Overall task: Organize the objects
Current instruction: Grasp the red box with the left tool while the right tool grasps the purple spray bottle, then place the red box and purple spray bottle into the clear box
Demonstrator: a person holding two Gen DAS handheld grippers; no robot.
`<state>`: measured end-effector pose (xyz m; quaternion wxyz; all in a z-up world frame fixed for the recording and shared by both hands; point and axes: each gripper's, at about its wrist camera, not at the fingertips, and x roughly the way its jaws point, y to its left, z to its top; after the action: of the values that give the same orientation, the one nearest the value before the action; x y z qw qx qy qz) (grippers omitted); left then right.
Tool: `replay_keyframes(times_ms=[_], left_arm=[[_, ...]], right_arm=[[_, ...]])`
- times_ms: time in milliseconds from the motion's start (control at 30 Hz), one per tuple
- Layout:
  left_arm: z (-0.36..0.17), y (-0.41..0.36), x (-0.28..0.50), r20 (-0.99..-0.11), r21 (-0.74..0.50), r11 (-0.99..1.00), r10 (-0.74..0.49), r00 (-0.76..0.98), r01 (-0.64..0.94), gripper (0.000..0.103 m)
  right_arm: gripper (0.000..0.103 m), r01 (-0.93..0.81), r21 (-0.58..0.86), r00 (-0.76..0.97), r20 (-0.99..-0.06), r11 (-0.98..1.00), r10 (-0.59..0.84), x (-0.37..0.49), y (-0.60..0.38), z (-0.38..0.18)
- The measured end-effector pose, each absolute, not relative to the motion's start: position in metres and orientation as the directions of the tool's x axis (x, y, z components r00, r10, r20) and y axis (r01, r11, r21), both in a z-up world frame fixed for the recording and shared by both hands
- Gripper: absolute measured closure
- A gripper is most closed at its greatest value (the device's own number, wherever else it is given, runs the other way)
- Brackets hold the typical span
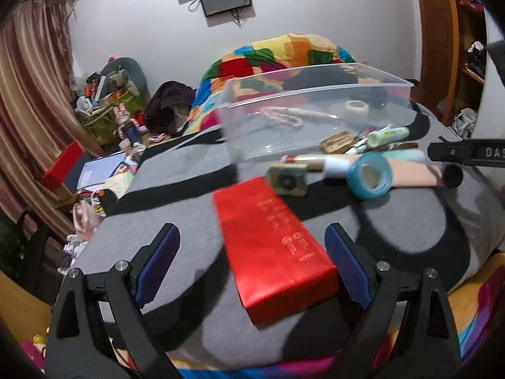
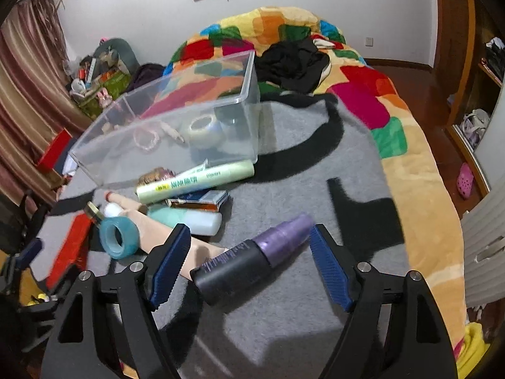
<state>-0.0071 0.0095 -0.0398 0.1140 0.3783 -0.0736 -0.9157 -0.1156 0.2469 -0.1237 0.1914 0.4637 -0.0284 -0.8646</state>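
A clear plastic bin (image 1: 240, 107) (image 2: 249, 72) stands on the grey blanket and holds a white tape roll (image 2: 202, 128), a pink bracelet and a pen. My left gripper (image 1: 252, 252) is open around the near end of a red box (image 1: 271, 249). My right gripper (image 2: 249, 252) is open around a black and purple bottle (image 2: 252, 259) lying on the blanket. Loose items lie in front of the bin: a blue tape roll (image 1: 369, 173) (image 2: 118, 237), a green tube (image 2: 195, 181), a small camera-like box (image 1: 287, 180) and a mint bottle (image 2: 186, 219).
The grey and black blanket (image 2: 300, 170) lies over a bed with a colourful quilt (image 2: 363, 101). Dark clothes (image 2: 293, 63) lie behind the bin. Clutter and a red box cover the floor at left (image 1: 94, 158). Wooden shelves stand at right (image 2: 473, 101).
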Motion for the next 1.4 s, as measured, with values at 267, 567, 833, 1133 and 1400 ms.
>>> replay_keyframes(times_ms=[267,567,833,1133,1400], left_arm=[[-0.052,-0.027,0.015,-0.712,0.177,-0.96,-0.278,-0.645,0.218,0.009],[-0.056,-0.045,0.004,-0.727,0.035,-0.984,-0.147,-0.671,0.177,0.009],[-0.055,-0.054,-0.001,-0.714,-0.06,-0.983,-0.078,-0.695,0.172,0.047],[-0.032,-0.06,0.012,-0.67,-0.08,-0.982,-0.075,-0.738,0.172,0.047],[0.005,-0.055,0.009,-0.59,-0.083,-0.986,-0.066,-0.805,0.142,0.047]], right_arm=[[0.029,0.292,0.194,-0.509,-0.798,-0.936,-0.324,-0.107,0.261,-0.13],[0.042,0.284,0.206,-0.515,-0.791,-0.936,-0.33,-0.096,0.28,-0.128],[0.071,0.303,0.16,-0.527,-0.794,-0.94,-0.305,-0.095,0.282,-0.128],[0.08,0.342,0.127,-0.565,-0.764,-0.931,-0.312,-0.089,0.275,-0.117],[0.08,0.391,0.134,-0.614,-0.699,-0.911,-0.367,-0.088,0.264,-0.083]])
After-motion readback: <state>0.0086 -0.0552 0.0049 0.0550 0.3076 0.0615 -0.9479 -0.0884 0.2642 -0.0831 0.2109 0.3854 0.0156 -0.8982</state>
